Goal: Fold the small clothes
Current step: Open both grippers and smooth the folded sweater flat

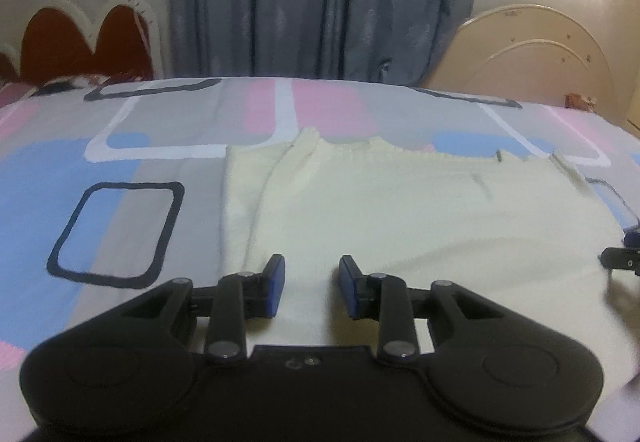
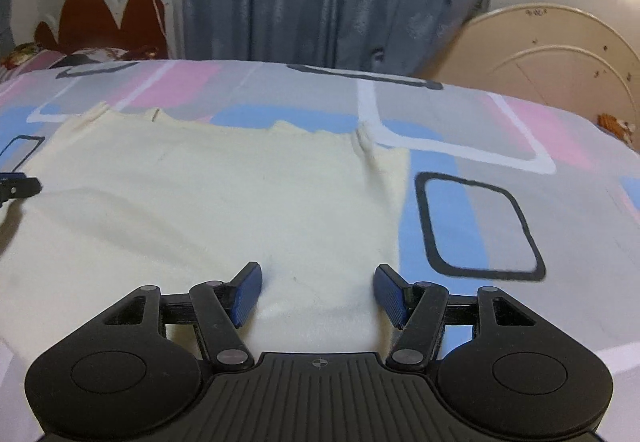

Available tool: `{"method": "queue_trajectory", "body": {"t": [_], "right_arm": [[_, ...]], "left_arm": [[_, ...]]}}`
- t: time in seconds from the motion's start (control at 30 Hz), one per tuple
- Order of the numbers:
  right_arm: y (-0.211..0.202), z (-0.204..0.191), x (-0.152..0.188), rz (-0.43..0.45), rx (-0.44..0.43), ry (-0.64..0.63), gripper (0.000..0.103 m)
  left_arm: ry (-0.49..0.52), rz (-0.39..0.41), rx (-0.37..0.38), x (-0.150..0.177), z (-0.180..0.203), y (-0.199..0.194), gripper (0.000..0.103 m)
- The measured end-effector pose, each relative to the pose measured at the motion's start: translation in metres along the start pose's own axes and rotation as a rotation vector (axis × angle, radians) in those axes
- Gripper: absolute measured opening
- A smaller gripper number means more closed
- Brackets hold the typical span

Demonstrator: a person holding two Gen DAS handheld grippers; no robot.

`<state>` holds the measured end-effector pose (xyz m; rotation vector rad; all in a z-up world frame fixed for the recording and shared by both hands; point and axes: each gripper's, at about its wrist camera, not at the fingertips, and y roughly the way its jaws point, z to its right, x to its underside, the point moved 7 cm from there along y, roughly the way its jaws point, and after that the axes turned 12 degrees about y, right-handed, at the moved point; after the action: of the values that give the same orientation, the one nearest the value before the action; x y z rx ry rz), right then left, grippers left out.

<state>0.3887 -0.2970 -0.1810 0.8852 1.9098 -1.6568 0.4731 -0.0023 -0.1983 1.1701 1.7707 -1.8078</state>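
Note:
A cream knitted garment [image 1: 380, 210] lies spread flat on the bed, its ragged far hem toward the curtain. My left gripper [image 1: 312, 262] hovers low over the garment's near left part, open, its blue pads [image 1: 276, 286] a small gap apart with only flat cloth showing between them. In the right wrist view the same garment [image 2: 208, 182] fills the left and middle. My right gripper [image 2: 318, 270] stands open and wider over the near right edge of the cloth. Each gripper's tip shows at the edge of the other's view: right gripper [image 1: 620, 258], left gripper [image 2: 20, 186].
The bedspread [image 1: 120, 222] is grey, pink and blue with dark square outlines [image 2: 480, 226]. A blue curtain [image 1: 320, 2] hangs behind the bed. A red and white headboard [image 1: 80, 38] stands at the far left, a cream arched board [image 2: 560, 54] at the far right.

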Motion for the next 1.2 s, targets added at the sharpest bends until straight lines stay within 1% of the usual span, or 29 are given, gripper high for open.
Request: {"method": "queue_trajectory", "body": {"t": [0.1, 0.2, 0.23, 0.3, 0.37, 0.43, 0.53, 0.6, 0.73, 0.8, 0.9, 1.03, 1.1, 1.13, 1.17, 1.2], "right_arm": [[-0.016, -0.018, -0.009, 0.023, -0.067, 0.038, 0.061], [-0.018, -0.052, -0.018, 0.037, -0.115, 0.011, 0.061], [-0.019, -0.062, -0.020, 0.043, -0.128, -0.001, 0.061], [-0.017, -0.080, -0.020, 0.046, -0.136, -0.034, 0.061], [-0.010, -0.095, -0.018, 0.034, -0.143, -0.057, 0.061], [-0.001, -0.099, -0.013, 0.010, -0.140, -0.066, 0.061], [0.010, -0.092, 0.001, -0.036, -0.121, -0.074, 0.061], [0.012, -0.081, 0.012, -0.049, -0.101, -0.069, 0.061], [-0.002, -0.061, 0.025, -0.047, -0.068, -0.072, 0.061], [-0.011, -0.046, 0.035, -0.055, -0.046, -0.049, 0.061], [-0.026, -0.029, 0.048, -0.053, -0.012, -0.035, 0.061], [-0.042, -0.021, 0.062, -0.048, 0.039, 0.011, 0.061], [-0.045, -0.023, 0.067, -0.051, 0.061, 0.004, 0.061], [-0.048, -0.025, 0.065, -0.058, 0.078, 0.000, 0.061], [-0.054, -0.025, 0.060, -0.048, 0.083, 0.029, 0.061], [-0.061, -0.025, 0.054, -0.013, 0.070, 0.072, 0.061]], "left_arm": [[-0.005, 0.022, 0.045, -0.011, 0.018, -0.005, 0.031], [0.029, 0.034, 0.076, -0.020, 0.039, -0.008, 0.036], [0.035, 0.034, 0.084, -0.021, 0.046, -0.008, 0.036], [0.048, 0.027, 0.085, -0.020, 0.055, -0.006, 0.036], [0.062, -0.002, 0.082, -0.014, 0.059, -0.001, 0.036], [0.066, -0.026, 0.068, -0.006, 0.057, 0.003, 0.036], [0.074, -0.033, 0.056, 0.006, 0.049, 0.002, 0.038], [0.089, -0.034, 0.054, 0.012, 0.045, -0.002, 0.038], [0.070, -0.049, 0.044, 0.028, 0.027, -0.012, 0.038], [0.050, -0.049, 0.045, 0.038, 0.017, -0.021, 0.038], [0.051, -0.045, 0.050, 0.048, 0.007, -0.032, 0.038], [0.016, -0.047, 0.066, 0.057, -0.002, -0.043, 0.038], [-0.016, -0.064, 0.069, 0.057, -0.004, -0.050, 0.037], [-0.033, -0.068, 0.075, 0.056, -0.004, -0.054, 0.042], [-0.058, -0.065, 0.083, 0.056, -0.005, -0.059, 0.046], [-0.078, -0.060, 0.090, 0.057, -0.005, -0.064, 0.061]]}}
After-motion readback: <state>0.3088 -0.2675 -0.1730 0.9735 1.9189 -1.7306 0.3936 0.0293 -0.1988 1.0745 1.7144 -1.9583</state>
